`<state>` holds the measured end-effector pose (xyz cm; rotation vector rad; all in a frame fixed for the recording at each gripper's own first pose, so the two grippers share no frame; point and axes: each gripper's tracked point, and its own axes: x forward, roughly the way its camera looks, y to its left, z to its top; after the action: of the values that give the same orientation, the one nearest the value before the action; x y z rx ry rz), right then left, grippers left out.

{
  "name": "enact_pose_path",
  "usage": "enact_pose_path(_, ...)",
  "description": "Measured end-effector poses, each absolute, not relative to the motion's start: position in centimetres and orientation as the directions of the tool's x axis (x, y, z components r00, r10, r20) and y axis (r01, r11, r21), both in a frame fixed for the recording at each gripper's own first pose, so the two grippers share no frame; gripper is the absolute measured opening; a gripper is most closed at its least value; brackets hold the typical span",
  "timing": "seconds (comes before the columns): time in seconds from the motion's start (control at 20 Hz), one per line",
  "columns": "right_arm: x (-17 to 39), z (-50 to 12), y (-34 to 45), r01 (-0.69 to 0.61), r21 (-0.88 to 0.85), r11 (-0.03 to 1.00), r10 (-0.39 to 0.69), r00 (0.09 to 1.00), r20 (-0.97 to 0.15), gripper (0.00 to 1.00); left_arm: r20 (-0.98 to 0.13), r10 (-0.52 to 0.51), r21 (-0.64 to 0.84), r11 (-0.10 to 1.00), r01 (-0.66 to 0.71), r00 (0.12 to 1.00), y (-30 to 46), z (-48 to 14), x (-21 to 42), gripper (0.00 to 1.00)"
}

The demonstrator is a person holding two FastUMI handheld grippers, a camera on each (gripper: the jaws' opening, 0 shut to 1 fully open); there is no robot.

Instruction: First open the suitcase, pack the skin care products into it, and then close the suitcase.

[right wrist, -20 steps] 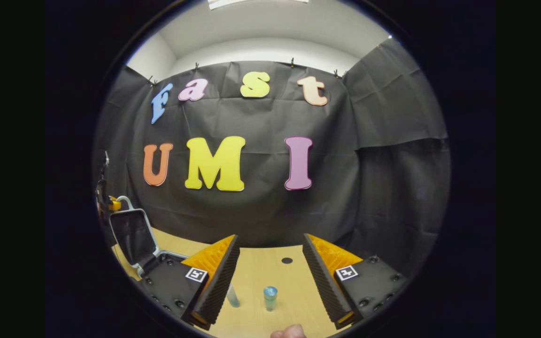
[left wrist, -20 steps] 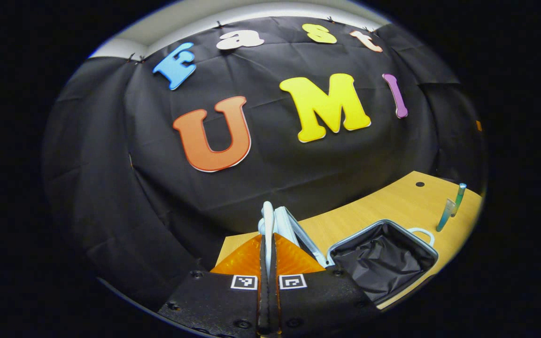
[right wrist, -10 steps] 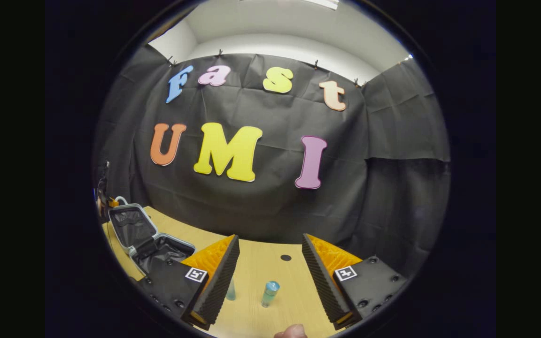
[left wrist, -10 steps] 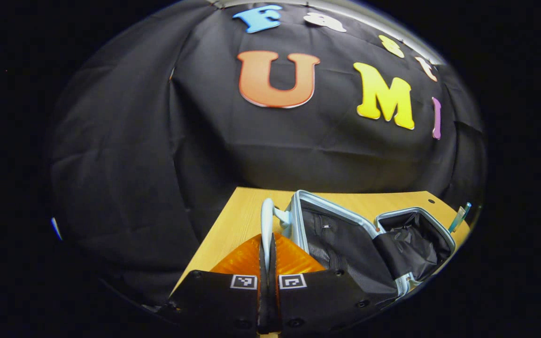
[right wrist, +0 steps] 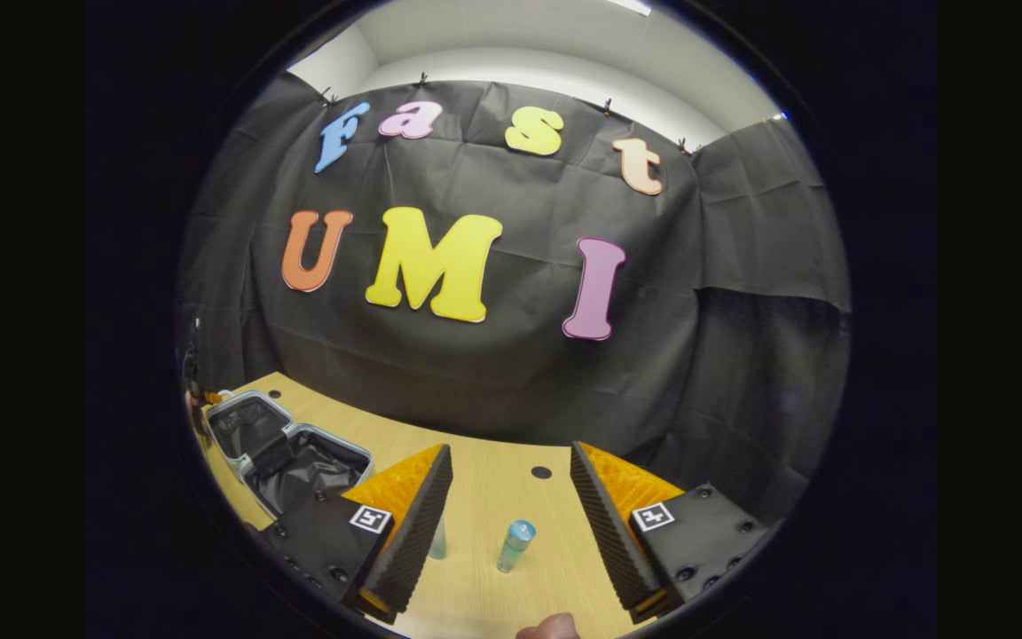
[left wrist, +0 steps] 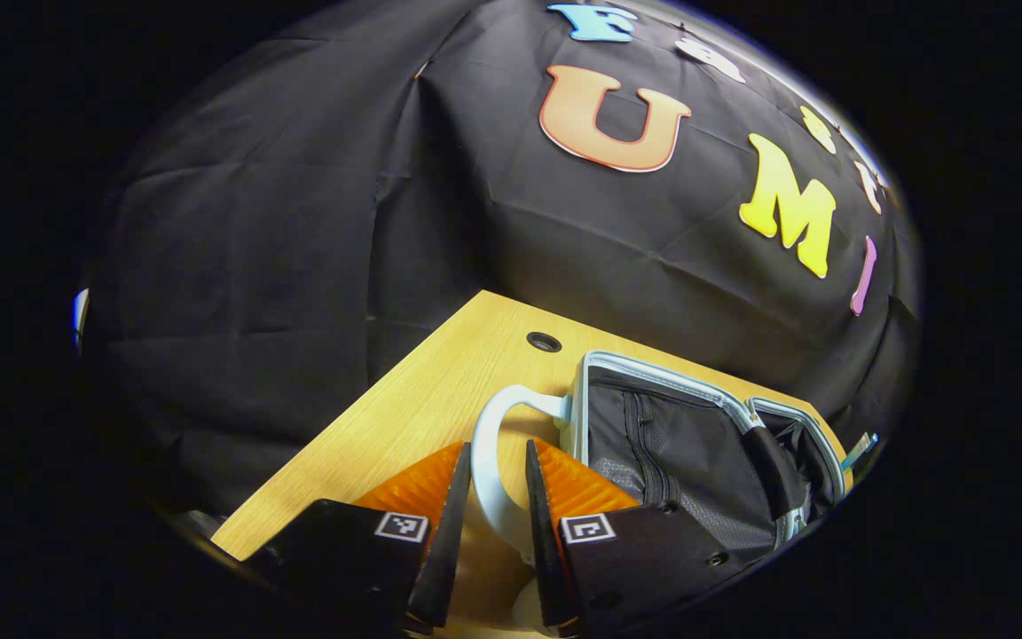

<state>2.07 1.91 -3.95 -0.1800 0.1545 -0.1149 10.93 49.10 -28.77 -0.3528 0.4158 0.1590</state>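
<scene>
Now your left gripper (left wrist: pixel 498 470) has its fingers spread a little, and the pale handle (left wrist: pixel 486 461) of the suitcase (left wrist: pixel 653 435) runs down through the gap between them; whether either finger touches the loop cannot be told. From the left gripper view the suitcase lies open on the wooden table (left wrist: pixel 422 408), just to the right of your fingers, its two dark-lined halves laid out side by side with the hinge strap between them. A round hole (left wrist: pixel 544 342) in the tabletop sits beyond the handle.

Your right gripper (right wrist: pixel 511 497) is spread wide and hangs above the table, holding nothing. A blue-capped bottle (right wrist: pixel 515 546) stands on the table between its two fingers, a little tilted in the fisheye, clear of both. A second small bottle (right wrist: pixel 437 539) stands just beside the left finger, partly hidden behind it. From the right gripper view the open suitcase lies well off to the left of that gripper, near the table's far left corner. A fingertip (right wrist: pixel 549 627) shows at the bottom edge.
</scene>
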Motion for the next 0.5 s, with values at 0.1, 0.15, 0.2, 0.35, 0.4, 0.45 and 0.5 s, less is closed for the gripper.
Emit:
enact_pose_path(0.1,1.8,-3.9,1.7,0.1,-0.182,0.978,-0.126,0.982,-0.141,0.8,-0.434,0.11,-0.28,0.927,-0.25,0.894,49.8,-28.8,10.4,0.54)
enact_pose_path(0.15,1.6,-3.9,1.5,0.1,-0.172,0.98,-0.125,0.982,-0.141,0.8,-0.427,0.114,-0.279,0.927,-0.25,0.897,49.7,-28.1,10.1,0.67)
enact_pose_path(0.2,1.5,-4.1,1.4,0.101,-0.163,0.981,-0.125,0.982,-0.142,0.8,-0.416,0.123,-0.276,0.927,-0.254,0.901,49.8,-27.2,9.8,0.72)
enact_pose_path(0.35,1.1,-4.6,1.0,0.097,-0.13,0.987,-0.117,0.982,-0.152,0.8,-0.392,0.146,-0.259,0.93,-0.262,0.908,48.6,-24.3,8.5,0.92)
enact_pose_path(0.4,0.9,-4.9,0.8,0.091,-0.118,0.989,-0.109,0.982,-0.156,0.8,-0.387,0.16,-0.247,0.931,-0.269,0.908,47.8,-23.2,7.8,0.92)
enact_pose_path(0.45,0.8,-5.0,0.7,0.086,-0.106,0.991,-0.102,0.982,-0.16,0.8,-0.371,0.169,-0.239,0.933,-0.27,0.913,46.5,-21.7,7.2,0.93)
enact_pose_path(0.5,0.8,-5.2,0.4,0.081,-0.094,0.992,-0.096,0.982,-0.164,0.8,-0.346,0.186,-0.227,0.935,-0.274,0.92,45.0,-19.8,6.6,0.93)
